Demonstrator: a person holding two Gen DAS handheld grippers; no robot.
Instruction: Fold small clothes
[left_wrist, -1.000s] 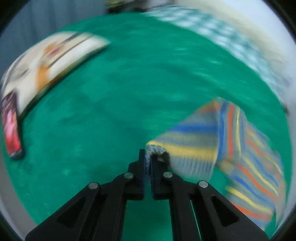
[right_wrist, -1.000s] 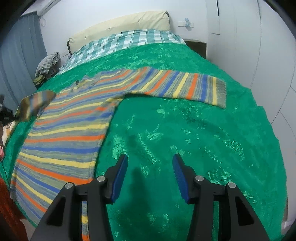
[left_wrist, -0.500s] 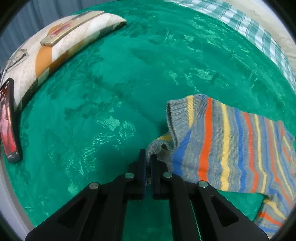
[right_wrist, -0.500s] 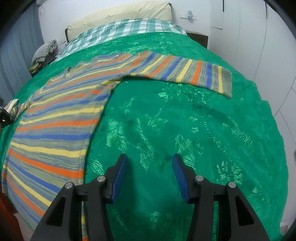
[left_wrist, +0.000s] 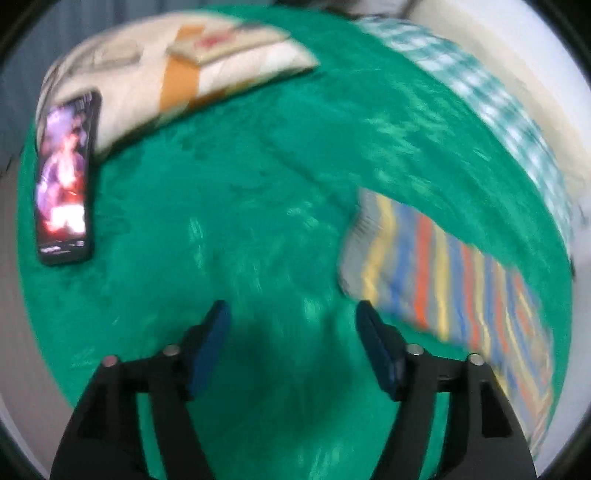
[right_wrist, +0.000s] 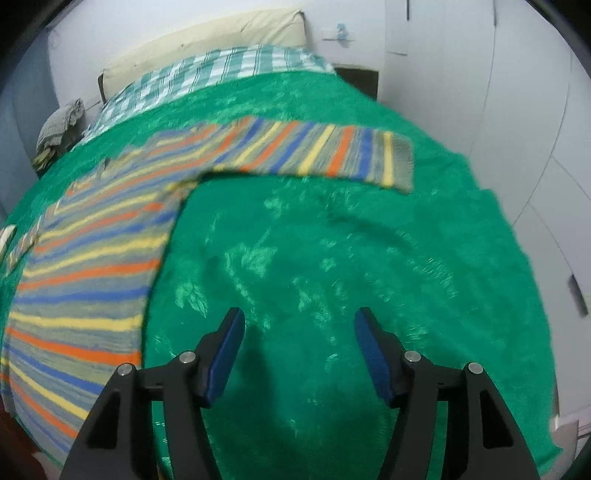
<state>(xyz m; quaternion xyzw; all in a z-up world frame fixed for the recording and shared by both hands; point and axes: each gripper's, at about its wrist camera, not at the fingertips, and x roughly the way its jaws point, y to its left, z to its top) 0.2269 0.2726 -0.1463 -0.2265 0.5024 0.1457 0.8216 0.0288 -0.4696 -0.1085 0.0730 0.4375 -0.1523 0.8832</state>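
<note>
The left gripper (left_wrist: 291, 343) has released the sleeve cuff it was pinching half a second ago; its jaws now stand wide and empty above the green bedspread (left_wrist: 236, 229), and that sleeve (left_wrist: 436, 273) lies flat just to its right. This indicates the spreading step is complete and folding can begin. The right gripper (right_wrist: 299, 354) remains wide open, holding nothing. The striped sweater (right_wrist: 92, 266) lies face-flat on the bedspread: its body axis runs from the near left edge toward the checked pillows (right_wrist: 221, 74), with the other sleeve (right_wrist: 314, 155) extended rightward, across that axis.
</note>
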